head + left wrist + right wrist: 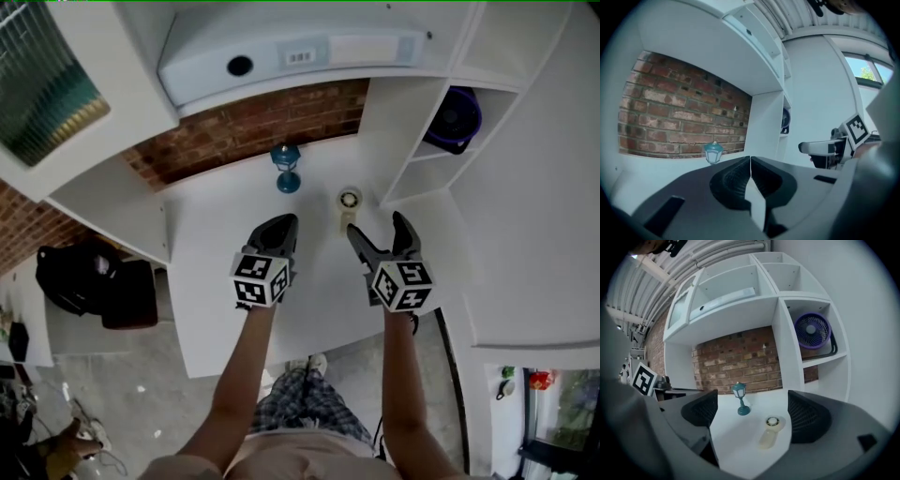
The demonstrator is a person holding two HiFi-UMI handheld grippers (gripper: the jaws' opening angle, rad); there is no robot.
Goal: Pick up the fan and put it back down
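The right gripper (378, 225) is released, jaws wide apart, over the white table (211, 281), and the small cream fan (349, 206) lies flat just beyond its tips. Left of it, the left gripper (279, 227) is clenched on nothing. A teal lantern (286, 169) stands farther off, and a purple fan (457, 117) sits in the right-hand shelf.

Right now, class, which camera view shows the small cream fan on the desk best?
The right gripper view: the cream fan shows framed between the right gripper's open jaws, head and handle clear. The head view shows it small, from above. The left gripper view misses it.
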